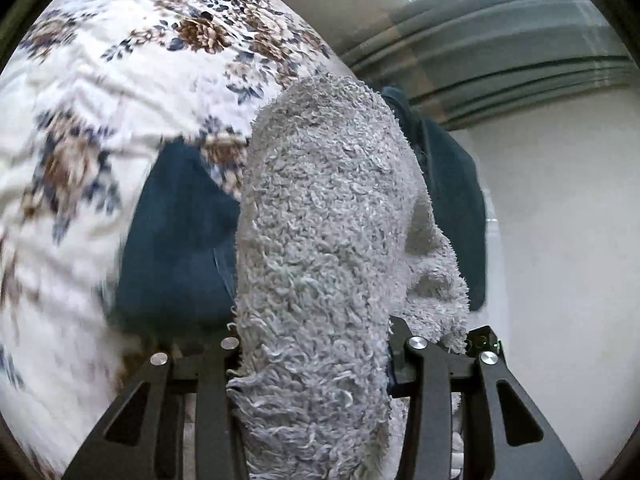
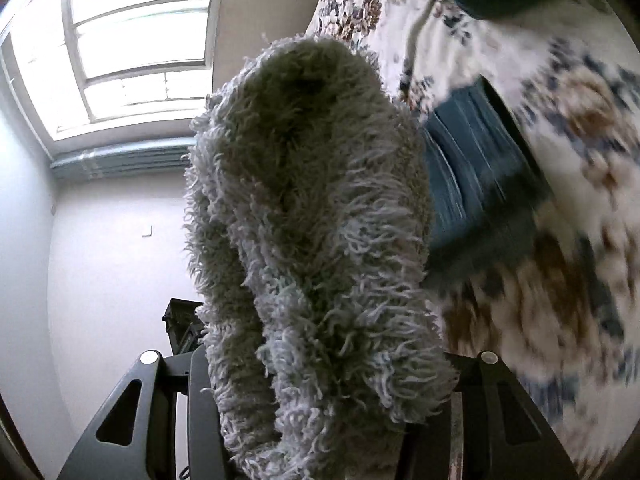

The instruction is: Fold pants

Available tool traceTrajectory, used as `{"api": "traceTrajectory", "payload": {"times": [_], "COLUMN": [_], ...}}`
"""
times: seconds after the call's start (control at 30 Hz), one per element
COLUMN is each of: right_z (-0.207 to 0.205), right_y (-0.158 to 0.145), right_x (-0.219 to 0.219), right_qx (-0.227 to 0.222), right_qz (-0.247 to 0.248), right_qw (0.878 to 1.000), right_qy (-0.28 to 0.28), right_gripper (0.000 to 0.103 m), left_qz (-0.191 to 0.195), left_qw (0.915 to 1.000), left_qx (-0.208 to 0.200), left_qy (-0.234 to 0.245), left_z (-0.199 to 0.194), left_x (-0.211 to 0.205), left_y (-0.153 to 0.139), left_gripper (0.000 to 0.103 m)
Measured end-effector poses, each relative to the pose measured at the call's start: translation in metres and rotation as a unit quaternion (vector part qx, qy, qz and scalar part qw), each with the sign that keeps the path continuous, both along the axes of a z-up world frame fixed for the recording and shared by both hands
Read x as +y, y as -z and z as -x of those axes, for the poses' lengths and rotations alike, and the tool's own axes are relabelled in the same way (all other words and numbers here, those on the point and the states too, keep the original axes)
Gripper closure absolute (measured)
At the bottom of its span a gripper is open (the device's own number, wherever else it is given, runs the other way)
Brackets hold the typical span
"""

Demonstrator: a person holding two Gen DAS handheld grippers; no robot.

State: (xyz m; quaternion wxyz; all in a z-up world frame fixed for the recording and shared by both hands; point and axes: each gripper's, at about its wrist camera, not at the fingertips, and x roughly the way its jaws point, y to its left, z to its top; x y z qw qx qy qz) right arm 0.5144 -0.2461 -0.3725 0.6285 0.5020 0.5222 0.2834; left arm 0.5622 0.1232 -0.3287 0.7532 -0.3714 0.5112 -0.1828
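A fluffy light-grey pair of pants [image 1: 328, 240] hangs from my left gripper [image 1: 316, 344], which is shut on its shaggy fabric and holds it lifted above the bed. My right gripper [image 2: 320, 364] is shut on the same fluffy pants [image 2: 312, 208], which fill the middle of the right wrist view. The fingertips of both grippers are buried in the pile. Behind the pants lies dark teal clothing [image 1: 180, 248] on the bed; it also shows in the right wrist view [image 2: 476, 176].
The bed has a white floral cover [image 1: 100, 120], also in the right wrist view [image 2: 560, 240]. A window [image 2: 132, 40], grey curtain [image 1: 500, 52] and white wall [image 2: 112, 248] lie beyond. A dark object [image 2: 182, 326] stands by the wall.
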Motion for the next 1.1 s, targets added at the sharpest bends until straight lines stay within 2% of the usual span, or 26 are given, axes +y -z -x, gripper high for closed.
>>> {"api": "traceTrajectory", "payload": {"times": [0.13, 0.2, 0.27, 0.3, 0.33, 0.37, 0.4, 0.47, 0.5, 0.53, 0.57, 0.6, 0.63, 0.7, 0.73, 0.8, 0.83, 0.9, 1.03, 1.1], "right_z": [-0.075, -0.1, -0.117, -0.121, -0.122, -0.122, -0.122, -0.12, -0.118, -0.115, -0.113, -0.11, -0.101, -0.091, -0.078, -0.052, -0.04, -0.011, 0.037, 0.069], "right_y": [0.035, 0.059, 0.082, 0.092, 0.097, 0.099, 0.096, 0.082, 0.071, 0.056, 0.04, 0.02, -0.003, -0.036, -0.053, -0.083, -0.097, -0.122, -0.181, -0.211], "right_x": [0.017, 0.024, 0.027, 0.029, 0.03, 0.031, 0.032, 0.032, 0.033, 0.034, 0.035, 0.039, 0.046, 0.052, 0.06, 0.067, 0.069, 0.075, 0.074, 0.079], "right_qx": [0.018, 0.034, 0.066, 0.082, 0.09, 0.094, 0.093, 0.075, 0.066, 0.049, 0.029, 0.006, -0.024, -0.063, -0.081, -0.096, -0.1, -0.109, -0.124, -0.138], "right_qz": [0.018, 0.043, 0.079, 0.096, 0.11, 0.124, 0.145, 0.166, 0.192, 0.235, 0.272, 0.323, 0.386, 0.45, 0.492, 0.521, 0.533, 0.542, 0.553, 0.559], "right_qw": [1.0, 0.998, 0.994, 0.991, 0.989, 0.987, 0.984, 0.982, 0.977, 0.969, 0.96, 0.944, 0.92, 0.889, 0.865, 0.847, 0.84, 0.833, 0.824, 0.817], "right_qy": [-0.001, -0.013, -0.025, -0.035, -0.041, -0.047, -0.054, -0.057, -0.061, -0.061, -0.061, -0.063, -0.061, -0.058, -0.053, -0.043, -0.037, -0.027, -0.012, -0.005], "right_gripper": [0.055, 0.055, 0.052, 0.044, 0.039, 0.021, 0.01, 0.01, 0.01, 0.01, 0.009, 0.009, 0.009, 0.006, 0.006, 0.006, 0.006, 0.006, 0.006, 0.006], "left_qz": [-0.016, -0.037, -0.071, -0.075, -0.08, -0.099, -0.116, -0.152, -0.182, -0.207, -0.248, -0.28, -0.306, -0.371, -0.39, -0.436, -0.449, -0.462, -0.467, -0.475], "left_qw": [0.9996, 0.9963, 0.9894, 0.9873, 0.9867, 0.986, 0.9851, 0.9821, 0.9788, 0.9752, 0.9669, 0.9586, 0.9509, 0.9271, 0.9191, 0.8985, 0.8921, 0.8853, 0.8824, 0.8775], "left_qx": [0.023, 0.077, 0.126, 0.14, 0.14, 0.132, 0.123, 0.104, 0.085, 0.065, 0.042, 0.029, 0.02, 0.017, 0.016, 0.007, 0.001, -0.005, -0.025, -0.042], "left_qy": [-0.005, -0.013, -0.012, -0.013, -0.017, -0.026, -0.033, -0.041, -0.042, -0.041, -0.042, -0.045, -0.044, -0.05, -0.051, -0.053, -0.05, -0.05, -0.05, -0.053], "left_z": [-0.052, -0.065, -0.069, -0.065, -0.061, -0.054, -0.05, -0.039, -0.032, -0.027, -0.017, -0.013, -0.009, 0.006, 0.006, 0.024, 0.035, 0.051, 0.095, 0.117], "left_x": [0.014, 0.022, 0.027, 0.03, 0.031, 0.033, 0.033, 0.029, 0.025, 0.02, 0.012, 0.006, 0.002, -0.011, -0.011, -0.022, -0.028, -0.036, -0.044, -0.048], "left_y": [0.047, 0.089, 0.118, 0.132, 0.133, 0.128, 0.121, 0.101, 0.085, 0.072, 0.052, 0.039, 0.029, 0.01, 0.013, -0.003, -0.012, -0.024, -0.063, -0.083], "left_gripper": [0.062, 0.057, 0.056, 0.051, 0.043, 0.04, 0.034, 0.033, 0.031, 0.019, 0.01, 0.0, 0.0, 0.0, 0.0, 0.0, 0.0, 0.0, 0.0, 0.0]}}
